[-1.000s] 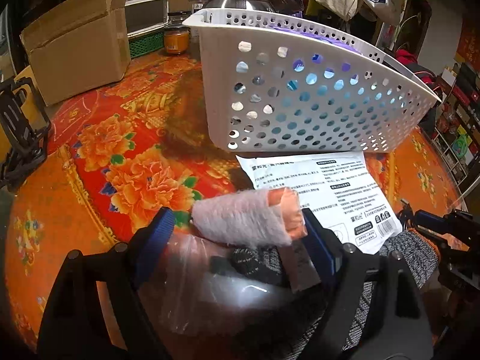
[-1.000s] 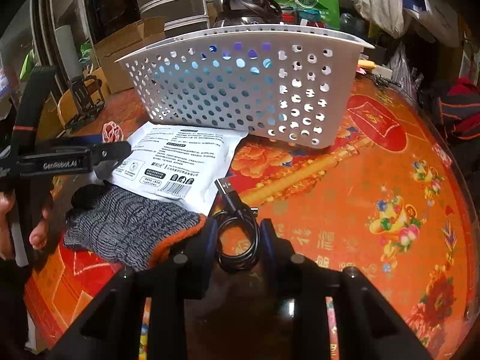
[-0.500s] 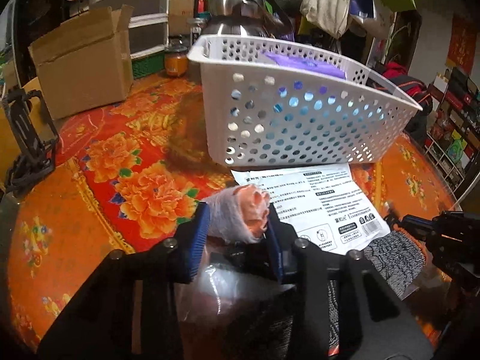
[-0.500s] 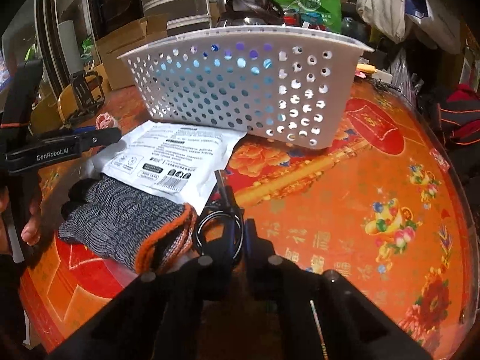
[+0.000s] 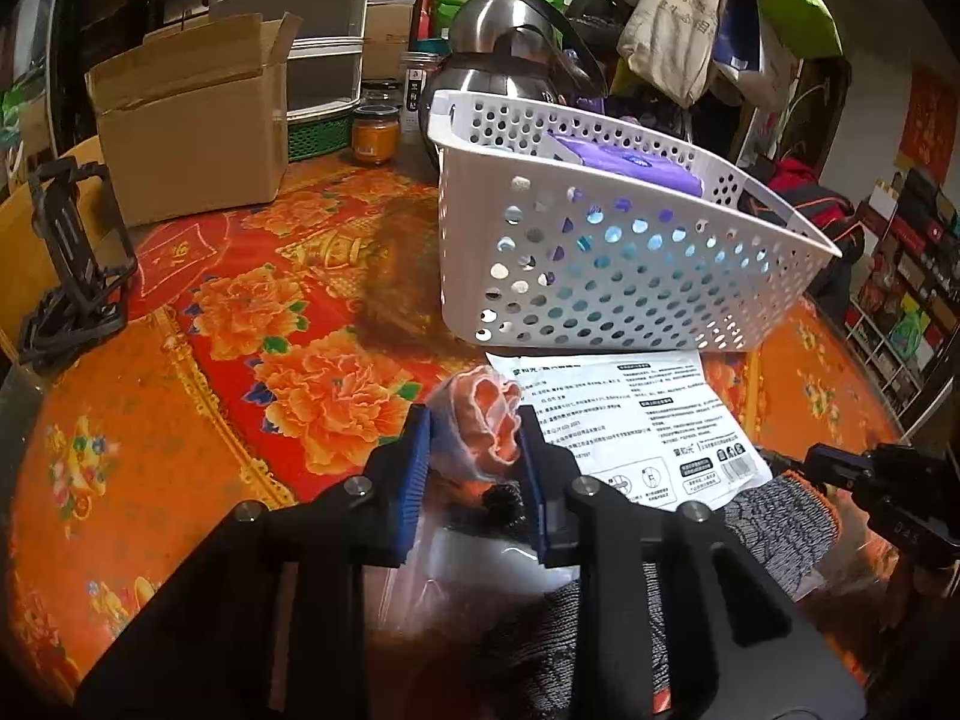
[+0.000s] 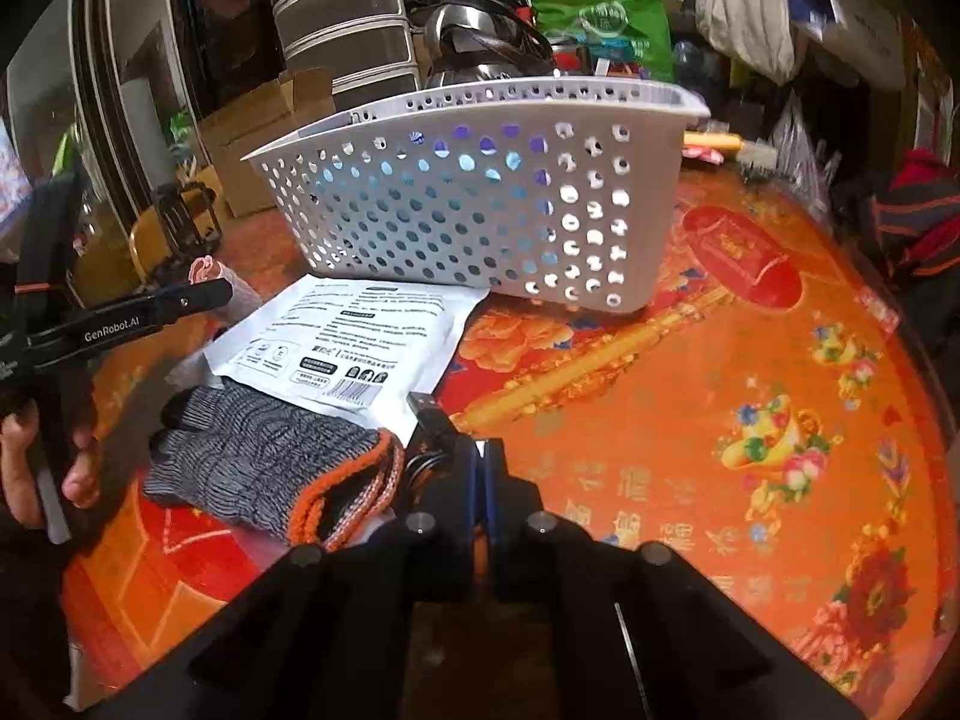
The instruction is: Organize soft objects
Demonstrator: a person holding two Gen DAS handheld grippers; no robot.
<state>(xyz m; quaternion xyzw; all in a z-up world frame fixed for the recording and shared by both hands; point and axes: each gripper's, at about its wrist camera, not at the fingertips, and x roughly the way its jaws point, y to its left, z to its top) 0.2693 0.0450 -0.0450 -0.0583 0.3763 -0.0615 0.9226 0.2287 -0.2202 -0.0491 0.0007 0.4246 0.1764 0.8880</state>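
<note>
The desk (image 5: 180, 396) is covered by an orange and red floral cloth and is crowded along its far edge. A white perforated basket (image 5: 600, 276) is set near the middle of the desk; a purple packet (image 5: 624, 165) is seen lying inside it, and pale blue contents are glimpsed through the holes but cannot be identified. An open cardboard box (image 5: 192, 138) is placed at the far left, its interior hidden. A steel kettle (image 5: 510, 48) is stood behind the basket, and a small jar with orange contents (image 5: 375, 135) is noted between box and kettle.

A white printed pouch (image 6: 354, 342) is laid flat on the desk just in front of the basket. A grey knitted glove with an orange cuff (image 6: 282, 468) is laid at the pouch's near edge, partly over a clear plastic bag (image 5: 480, 558).

The left tool (image 5: 474, 438) is pointed downward toward the desk, in front of the basket. A rolled pink and orange cloth (image 5: 486, 420) is held between its blue pads, and the jaws are closing further on it. The roll is raised slightly off the desk, over the pouch's left corner. In the right wrist view, a hand (image 6: 54, 468) is seen wrapped round this tool's handle.

The right tool (image 6: 480, 468) is angled downward beside the glove's cuff. Its jaws are pressed fully together on a coiled black cable (image 6: 429, 438), whose plug is seen projecting toward the pouch.
</note>
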